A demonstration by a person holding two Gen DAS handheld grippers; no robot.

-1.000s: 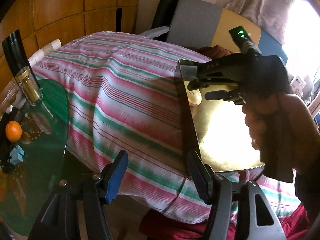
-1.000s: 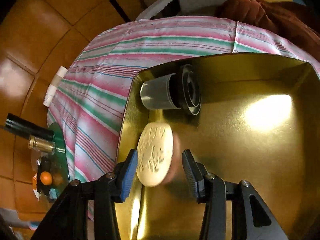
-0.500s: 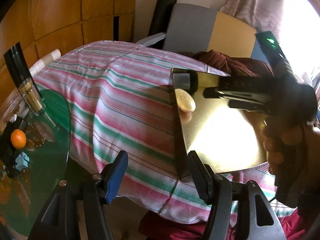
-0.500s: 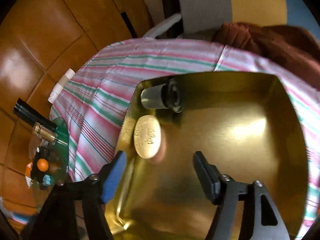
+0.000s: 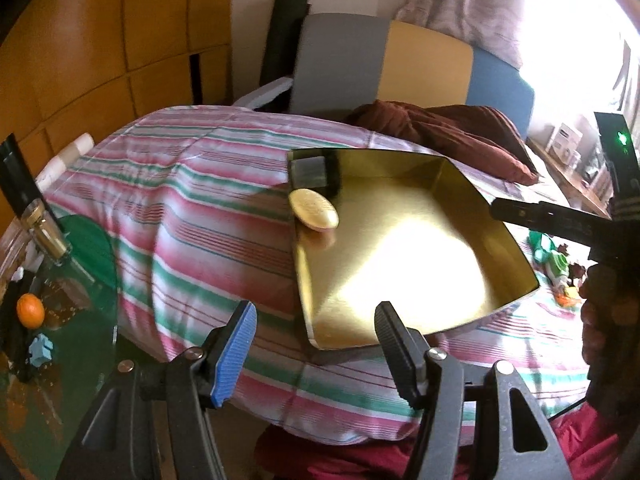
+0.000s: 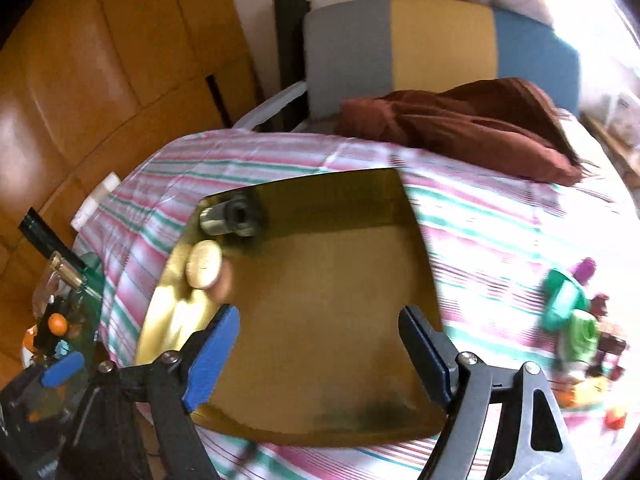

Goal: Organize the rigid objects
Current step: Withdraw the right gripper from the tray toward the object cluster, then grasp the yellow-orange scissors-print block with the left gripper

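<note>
A gold tray (image 5: 404, 256) lies on the striped bedspread; it also shows in the right wrist view (image 6: 328, 344). In its far left corner lie a cream oval piece (image 5: 314, 209), which also shows in the right wrist view (image 6: 205, 264), and a grey cylinder (image 5: 314, 172), seen in the right wrist view too (image 6: 230, 219). My left gripper (image 5: 312, 348) is open and empty at the tray's near edge. My right gripper (image 6: 320, 356) is open and empty above the tray's near part. Its body shows at the right of the left wrist view.
Several small toys (image 6: 576, 320) lie on the bedspread right of the tray. A glass side table (image 5: 60, 320) at the left holds an orange (image 5: 30, 311), a blue block and a perfume bottle (image 5: 46, 228). A brown cloth (image 6: 460, 128) lies by a chair behind.
My right gripper has let go of the cream oval piece, opened wide and pulled back and up from the tray's corner. The oval piece now lies in the tray beside the cylinder.
</note>
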